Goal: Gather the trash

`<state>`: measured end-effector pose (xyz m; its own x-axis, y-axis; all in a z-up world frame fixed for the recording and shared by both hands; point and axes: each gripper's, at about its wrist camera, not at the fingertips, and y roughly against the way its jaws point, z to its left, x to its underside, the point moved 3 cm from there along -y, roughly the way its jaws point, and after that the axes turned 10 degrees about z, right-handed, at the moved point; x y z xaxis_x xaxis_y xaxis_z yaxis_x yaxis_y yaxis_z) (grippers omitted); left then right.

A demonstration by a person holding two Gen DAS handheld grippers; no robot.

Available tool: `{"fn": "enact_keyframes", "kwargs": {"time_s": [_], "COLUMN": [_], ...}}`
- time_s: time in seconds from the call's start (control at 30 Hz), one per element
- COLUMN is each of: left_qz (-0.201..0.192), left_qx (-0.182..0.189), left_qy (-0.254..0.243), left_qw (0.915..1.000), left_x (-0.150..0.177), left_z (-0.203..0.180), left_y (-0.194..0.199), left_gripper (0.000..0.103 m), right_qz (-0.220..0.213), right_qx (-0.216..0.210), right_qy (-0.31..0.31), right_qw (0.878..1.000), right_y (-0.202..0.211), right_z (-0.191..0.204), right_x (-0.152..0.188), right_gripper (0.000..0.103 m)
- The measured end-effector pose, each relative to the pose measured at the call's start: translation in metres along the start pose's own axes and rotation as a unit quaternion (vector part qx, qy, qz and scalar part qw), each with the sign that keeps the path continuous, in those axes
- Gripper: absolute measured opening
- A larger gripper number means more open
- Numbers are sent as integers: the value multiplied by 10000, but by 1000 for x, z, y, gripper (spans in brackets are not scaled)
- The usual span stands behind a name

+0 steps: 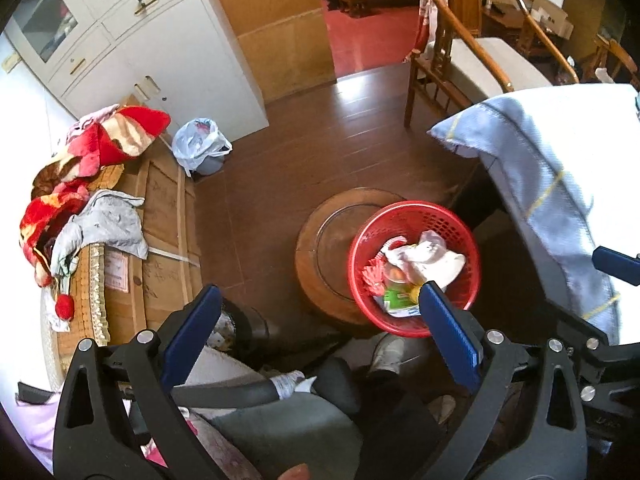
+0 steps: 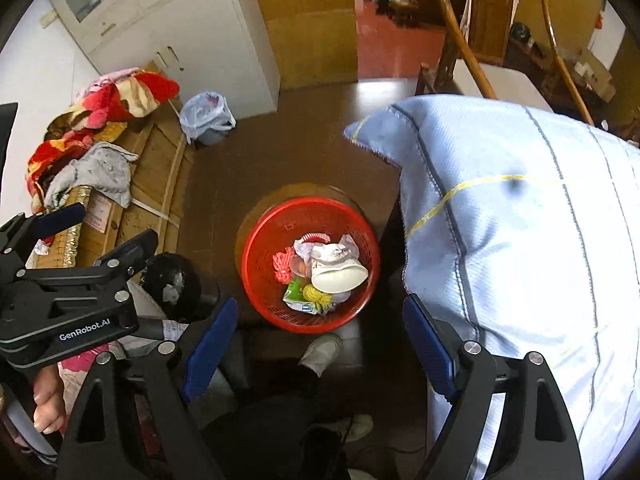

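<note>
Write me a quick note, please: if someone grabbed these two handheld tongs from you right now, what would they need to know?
Left tongs: open, holding nothing.
Right tongs: open, holding nothing, above the red basket.
The basket sits on a round wooden stool beside the blue-cloth table.
Done: a paper cup, wrappers and other scraps already lie in the basket.
Left: I see no loose trash on the floor; check the table top, mostly out of view. A bagged bin stands by the white cabinet.

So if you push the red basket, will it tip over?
The red basket is probably light: thin plastic mesh holding only crumpled paper, a white cup and wrappers. It sits near the edge of a round wooden stool, so a push would likely slide it off rather than tip it.
</note>
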<state>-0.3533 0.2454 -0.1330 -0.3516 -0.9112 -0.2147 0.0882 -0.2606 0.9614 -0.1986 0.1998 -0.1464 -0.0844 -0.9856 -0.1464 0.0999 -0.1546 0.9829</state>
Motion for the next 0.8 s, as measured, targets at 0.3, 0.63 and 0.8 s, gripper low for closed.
{"fn": "enact_keyframes", "kwargs": {"time_s": [0.3, 0.63, 0.8], "left_qz": [267, 244, 263], "left_qx": [53, 274, 318], "left_qy": [-265, -357, -363], "left_qw": [9993, 9987, 9985], "left_x": [-7, -25, -26], "left_z": [-5, -15, -18], "left_y": [-35, -38, -38], "left_gripper": [95, 95, 95], "right_qz": [311, 190, 169], "right_qx": [247, 375, 426], "right_qy": [-71, 91, 222], "right_qw": [9992, 9991, 9987], "right_y": [-35, -30, -30], "right_z": [-4, -8, -7], "right_x": [-16, -25, -26], "right_gripper": [82, 83, 83]}}
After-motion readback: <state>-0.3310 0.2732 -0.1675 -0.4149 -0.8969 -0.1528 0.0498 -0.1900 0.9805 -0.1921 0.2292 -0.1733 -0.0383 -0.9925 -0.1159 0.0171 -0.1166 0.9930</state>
